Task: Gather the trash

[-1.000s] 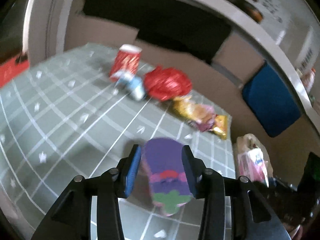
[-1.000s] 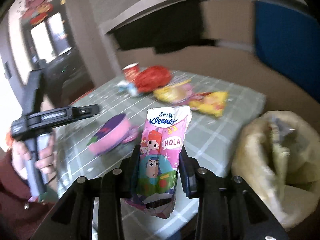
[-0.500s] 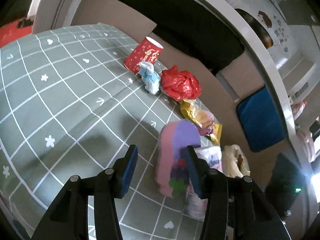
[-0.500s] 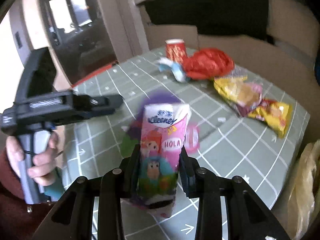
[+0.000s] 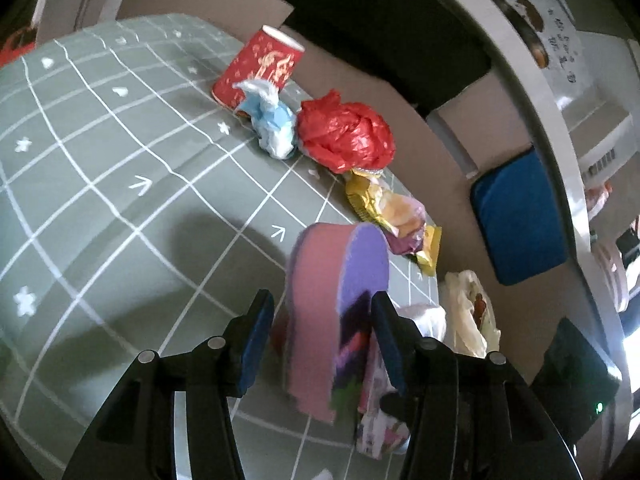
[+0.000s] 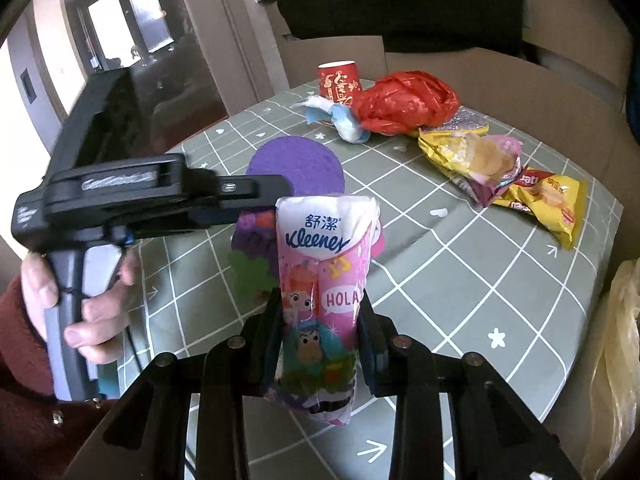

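Your right gripper (image 6: 320, 316) is clamped on the Kleenex tissue pack (image 6: 326, 276), pads squeezing its lower half so it stands upright in front of the camera, lifted above the tabletop (image 6: 460, 280). Your left gripper (image 5: 320, 344) has just been opening its jaws around the purple-and-pink felt piece (image 5: 336, 300); it sits between them, close against the right pad with a clear gap on the left, so I'd call that grip let go, or nearly. You've got the two grippers right next to each other, tissue pack just beside the felt piece, which looks to me like you're bundling stuff together or handing off before it goes in the bag. The yellowish plastic bag (image 6: 618, 344) hangs at the tabletop's right edge, probably where everything ends up. Still lined up along the far side: the red paper cup (image 5: 260, 68), the crumpled blue-white tissue (image 5: 270, 124), the red plastic wad (image 5: 344, 136) and the yellow snack wrappers (image 6: 500, 176), all untouched, so there's plenty left.
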Motion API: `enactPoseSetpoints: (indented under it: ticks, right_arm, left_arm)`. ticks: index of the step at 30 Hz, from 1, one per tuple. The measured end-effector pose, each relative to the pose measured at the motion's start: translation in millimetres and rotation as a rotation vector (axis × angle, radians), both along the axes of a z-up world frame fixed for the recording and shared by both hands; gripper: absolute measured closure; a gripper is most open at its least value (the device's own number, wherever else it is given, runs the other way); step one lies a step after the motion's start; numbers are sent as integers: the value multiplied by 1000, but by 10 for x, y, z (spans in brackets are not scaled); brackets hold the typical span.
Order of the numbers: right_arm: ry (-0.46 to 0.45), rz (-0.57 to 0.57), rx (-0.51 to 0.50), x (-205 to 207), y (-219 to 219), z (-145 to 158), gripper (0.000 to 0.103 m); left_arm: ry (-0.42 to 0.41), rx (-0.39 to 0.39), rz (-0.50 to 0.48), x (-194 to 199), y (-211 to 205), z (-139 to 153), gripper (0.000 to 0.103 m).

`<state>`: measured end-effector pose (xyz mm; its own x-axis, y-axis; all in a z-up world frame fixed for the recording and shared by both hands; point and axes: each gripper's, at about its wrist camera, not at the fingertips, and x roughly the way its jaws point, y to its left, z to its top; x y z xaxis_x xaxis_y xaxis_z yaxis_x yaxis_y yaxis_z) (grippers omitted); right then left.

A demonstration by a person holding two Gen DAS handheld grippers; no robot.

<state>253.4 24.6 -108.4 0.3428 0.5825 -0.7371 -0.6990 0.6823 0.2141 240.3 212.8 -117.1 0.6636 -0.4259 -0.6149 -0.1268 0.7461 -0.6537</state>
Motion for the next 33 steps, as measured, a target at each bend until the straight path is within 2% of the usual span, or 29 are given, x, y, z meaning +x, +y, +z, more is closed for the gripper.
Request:
enactPoseSetpoints:
  ticks: [3,4,5,12,17,21,24,27,33]
  right_arm:
    - [7,0,8,-1,-26,5,72]
    - [4,-2,8,-5,-35,12,72]
    - [-1,-5,8,-16,-58,23,72]
    - [-72,-69,25,-120,-393,230,73]
    - [-176,-156,58,-261,-808,556,73]
    - [-306,-264,50,-401,-1230,864,73]
    - [-358,-342,58,-466,-1546,1033,73]
    - [-399,-434,69,-498,-1932,1182,73]
    - [-451,-571,48,-546,-2490,1350,73]
  left_arm:
    - [26,-10,24,65,6,-5,56]
    - [21,-3,33,61,-2,23,63]
    - [9,10,34,50,-21,64,66]
    - [-78,139,48,-62,-290,423,69]
    - [-230,269,38,-235,-718,918,70]
    - [-361,349,16,-307,-1151,1298,70]
    - [-448,409,-5,-310,-1507,1522,70]
    - [-488,409,-69,-242,-1855,1626,70]
    - [-486,383,-182,-59,-2459,1653,70]
